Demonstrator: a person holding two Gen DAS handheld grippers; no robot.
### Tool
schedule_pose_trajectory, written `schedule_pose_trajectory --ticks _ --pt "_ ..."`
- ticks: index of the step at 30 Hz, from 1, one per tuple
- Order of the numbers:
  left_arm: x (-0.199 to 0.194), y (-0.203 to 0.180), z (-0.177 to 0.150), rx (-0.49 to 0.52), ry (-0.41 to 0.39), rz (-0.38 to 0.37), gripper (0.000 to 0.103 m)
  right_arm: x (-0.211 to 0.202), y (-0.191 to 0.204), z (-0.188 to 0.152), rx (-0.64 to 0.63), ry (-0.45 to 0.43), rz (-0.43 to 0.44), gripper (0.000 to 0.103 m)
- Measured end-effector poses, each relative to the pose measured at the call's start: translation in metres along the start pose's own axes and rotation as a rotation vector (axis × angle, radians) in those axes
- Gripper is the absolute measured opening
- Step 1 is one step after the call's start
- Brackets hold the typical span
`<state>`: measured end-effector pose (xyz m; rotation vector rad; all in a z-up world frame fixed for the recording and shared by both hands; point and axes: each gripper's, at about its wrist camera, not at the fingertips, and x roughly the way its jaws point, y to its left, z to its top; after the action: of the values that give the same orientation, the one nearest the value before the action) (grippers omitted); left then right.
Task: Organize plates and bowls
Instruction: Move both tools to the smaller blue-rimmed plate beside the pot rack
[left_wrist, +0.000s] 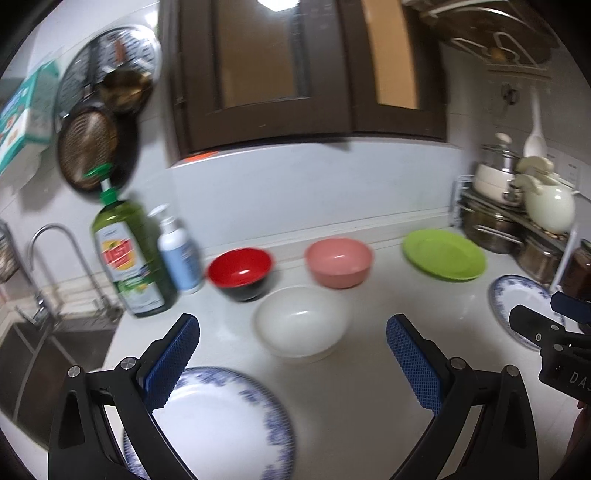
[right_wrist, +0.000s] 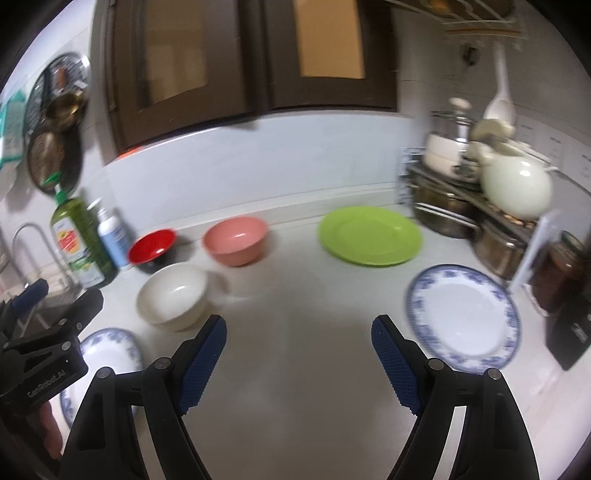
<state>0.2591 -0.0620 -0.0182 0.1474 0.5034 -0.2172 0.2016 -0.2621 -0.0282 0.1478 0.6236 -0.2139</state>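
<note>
On the white counter stand a red-and-black bowl (left_wrist: 239, 273) (right_wrist: 152, 246), a pink bowl (left_wrist: 338, 261) (right_wrist: 235, 240) and a white bowl (left_wrist: 301, 325) (right_wrist: 173, 295). A green plate (left_wrist: 443, 254) (right_wrist: 370, 235) lies at the back right. Two blue-rimmed white plates lie nearer: one (left_wrist: 221, 421) (right_wrist: 105, 354) under my left gripper (left_wrist: 293, 347), the other (left_wrist: 517, 306) (right_wrist: 461, 317) to the right of my right gripper (right_wrist: 299, 345). Both grippers hover open and hold nothing. The left gripper (right_wrist: 55, 299) shows at the right wrist view's left edge.
A green detergent bottle (left_wrist: 127, 258) and a white pump bottle (left_wrist: 179, 254) stand by the sink (left_wrist: 44, 354) and tap (left_wrist: 44, 258) on the left. A rack of steel pots and a cream kettle (right_wrist: 517, 188) fills the right corner. Dark cabinets (left_wrist: 295, 74) hang above.
</note>
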Motion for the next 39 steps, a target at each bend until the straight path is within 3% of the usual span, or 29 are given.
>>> schedule_pose_trajectory --ticks 19,39 --pt "0.03 -0.126 0.047 0.141 -0.041 -0.191 0.103 -0.012 -0.121 0.014 0.187 -0.07 -0.235 0.082" --pt "0.114 -0.245 0.043 0.269 0.086 -0.366 0.103 0.043 -0.219 -0.003 0.325 0.038 -0.39 0.081"
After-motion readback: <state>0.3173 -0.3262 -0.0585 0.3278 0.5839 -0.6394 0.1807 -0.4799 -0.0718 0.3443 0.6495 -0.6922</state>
